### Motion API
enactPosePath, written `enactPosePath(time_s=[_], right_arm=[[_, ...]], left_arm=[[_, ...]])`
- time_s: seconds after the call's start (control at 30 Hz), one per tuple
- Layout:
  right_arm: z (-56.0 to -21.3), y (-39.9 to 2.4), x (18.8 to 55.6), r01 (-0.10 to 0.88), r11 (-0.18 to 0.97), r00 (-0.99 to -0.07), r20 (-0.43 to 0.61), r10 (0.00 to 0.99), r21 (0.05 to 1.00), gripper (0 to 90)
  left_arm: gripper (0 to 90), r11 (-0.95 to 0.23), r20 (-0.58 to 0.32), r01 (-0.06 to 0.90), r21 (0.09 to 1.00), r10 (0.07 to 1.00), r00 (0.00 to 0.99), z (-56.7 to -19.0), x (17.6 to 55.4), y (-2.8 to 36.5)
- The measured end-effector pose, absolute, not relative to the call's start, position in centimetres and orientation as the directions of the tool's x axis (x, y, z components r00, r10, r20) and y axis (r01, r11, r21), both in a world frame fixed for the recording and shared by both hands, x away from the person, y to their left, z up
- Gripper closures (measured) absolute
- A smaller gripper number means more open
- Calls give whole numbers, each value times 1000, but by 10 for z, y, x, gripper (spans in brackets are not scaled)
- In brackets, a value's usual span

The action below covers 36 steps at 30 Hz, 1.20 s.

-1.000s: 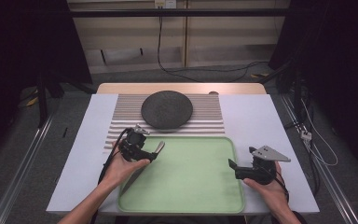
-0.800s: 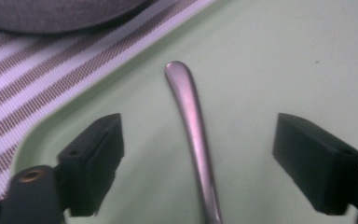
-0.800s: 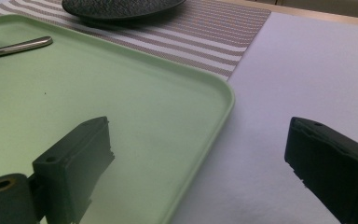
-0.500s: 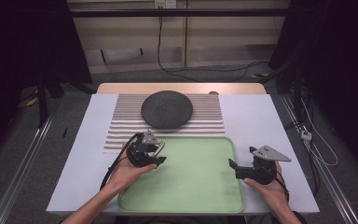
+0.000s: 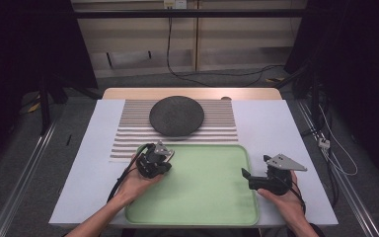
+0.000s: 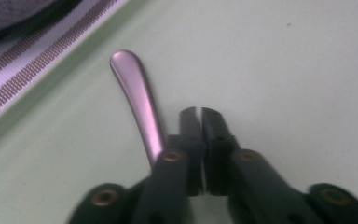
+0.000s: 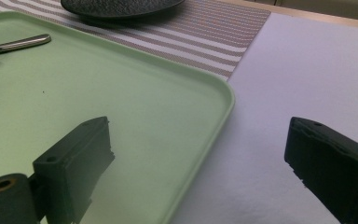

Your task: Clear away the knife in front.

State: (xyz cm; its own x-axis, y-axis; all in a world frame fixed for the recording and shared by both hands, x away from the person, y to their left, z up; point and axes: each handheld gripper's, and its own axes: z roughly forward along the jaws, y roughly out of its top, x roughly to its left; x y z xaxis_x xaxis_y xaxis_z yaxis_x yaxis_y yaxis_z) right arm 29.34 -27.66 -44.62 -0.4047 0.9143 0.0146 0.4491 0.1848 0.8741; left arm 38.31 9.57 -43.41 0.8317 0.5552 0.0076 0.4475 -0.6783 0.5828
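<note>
A shiny metal utensil handle (image 6: 140, 98) slants out from under the left jaw, just above the pale green tray (image 5: 207, 197). My left gripper (image 6: 200, 112) has its jaws pressed together with only a thin slit between them, and it appears shut on the utensil's hidden end. In the high view the left gripper (image 5: 160, 163) is over the tray's far left corner. My right gripper (image 5: 247, 178) hovers at the tray's right edge. Its jaws (image 7: 198, 130) stand wide open with nothing between them. The utensil handle (image 7: 23, 43) also shows far off in the right gripper view.
A dark round plate (image 5: 176, 115) rests on a striped placemat (image 5: 217, 128) beyond the tray. A white cover (image 5: 271, 128) spreads over the table on both sides. The tray's raised rim (image 7: 223, 107) runs between my right jaws.
My left gripper has carried the utensil rightward from the placemat's edge to over the tray's far left corner. The right gripper has stayed where it was.
</note>
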Motion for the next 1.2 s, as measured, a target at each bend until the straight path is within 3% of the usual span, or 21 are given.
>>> enactPosePath(time_s=[1.2], right_arm=[[-446,-277,294,450,188,-402,11,916,873,74]], left_arm=[[900,-692,-15,499,522,577,817,-429,395,113]])
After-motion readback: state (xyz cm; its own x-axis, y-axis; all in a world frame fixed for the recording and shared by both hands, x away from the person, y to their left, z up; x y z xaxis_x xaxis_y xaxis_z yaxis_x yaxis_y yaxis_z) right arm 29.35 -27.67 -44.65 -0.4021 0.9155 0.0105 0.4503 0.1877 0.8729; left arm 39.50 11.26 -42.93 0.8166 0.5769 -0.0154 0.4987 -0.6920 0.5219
